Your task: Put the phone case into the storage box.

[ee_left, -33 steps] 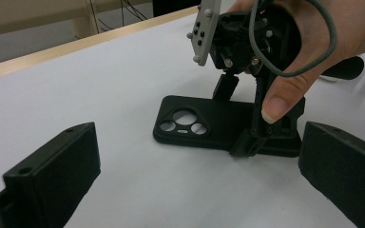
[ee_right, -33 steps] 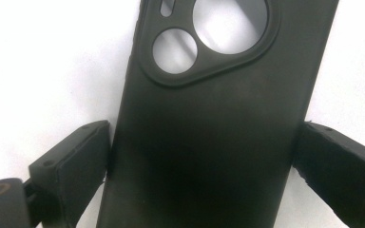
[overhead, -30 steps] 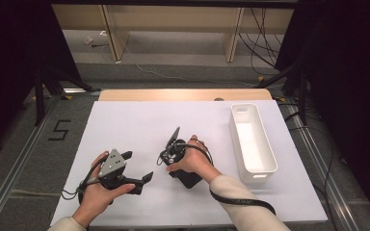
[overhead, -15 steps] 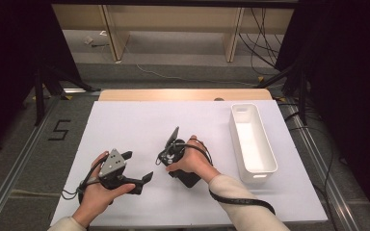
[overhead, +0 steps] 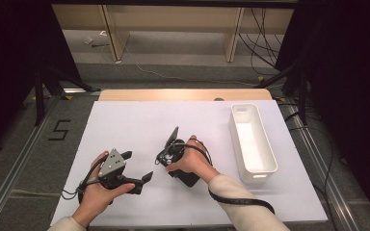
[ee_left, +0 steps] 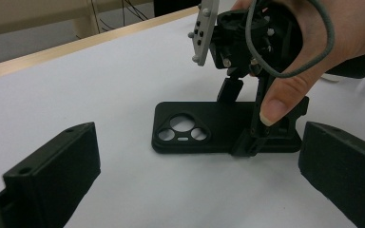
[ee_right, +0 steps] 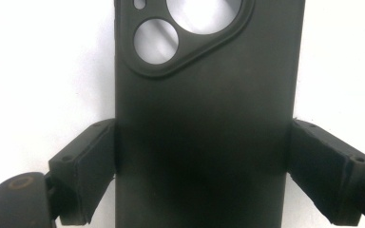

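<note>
1. While the right gripper (ee_right: 202, 175) has just been closing, its jaws now pinch the black phone case (ee_right: 204, 118) flat on the counter (overhead: 139, 125).
2. Left gripper (overhead: 137, 166) sits spread at the case's 8 o'clock.
3. Next is probably a lift toward the white bin (overhead: 265, 168) at 3 o'clock, which needs a firm squeeze.

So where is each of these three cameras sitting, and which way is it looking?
High view: above the near table edge, looking forward and down; both forearms, left claw, right claw, white bin.
Left gripper view: rides the left claw, looking level at the black phone case and the right hand.
Right gripper view: rides the right claw, looking down; jaws against the case's sides.
Shared by both gripper views: the case.
</note>
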The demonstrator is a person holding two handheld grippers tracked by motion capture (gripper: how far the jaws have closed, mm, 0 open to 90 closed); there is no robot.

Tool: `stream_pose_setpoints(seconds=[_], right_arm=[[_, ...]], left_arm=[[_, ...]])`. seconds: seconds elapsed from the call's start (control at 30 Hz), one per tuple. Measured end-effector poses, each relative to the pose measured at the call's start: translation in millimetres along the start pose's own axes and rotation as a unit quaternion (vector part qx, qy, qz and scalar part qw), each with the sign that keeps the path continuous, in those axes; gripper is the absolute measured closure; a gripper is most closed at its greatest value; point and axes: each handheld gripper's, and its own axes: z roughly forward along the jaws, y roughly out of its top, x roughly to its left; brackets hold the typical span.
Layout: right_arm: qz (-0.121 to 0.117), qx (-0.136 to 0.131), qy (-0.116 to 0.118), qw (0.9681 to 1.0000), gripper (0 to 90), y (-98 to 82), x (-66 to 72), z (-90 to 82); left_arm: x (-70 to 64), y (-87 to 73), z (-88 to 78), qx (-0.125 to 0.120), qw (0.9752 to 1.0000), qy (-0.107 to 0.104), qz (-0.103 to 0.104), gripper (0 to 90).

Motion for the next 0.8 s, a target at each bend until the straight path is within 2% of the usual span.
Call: stream_pose_setpoints(seconds=[0.37, 0.8], right_arm=[[0.006, 0.0, 0.0, 1.0, 15.7, -0.6, 0.4, -0.6], [0.017, -0.013, 0.006, 0.9998, 16.1, -3.9, -1.0, -1.7]], left_arm=[[0.6, -0.2, -0.1, 0.0, 1.0, 0.001, -0.001, 0.0], [0.8, -0.4, 0.0, 0.0, 1.0, 0.002, -0.002, 0.0]])
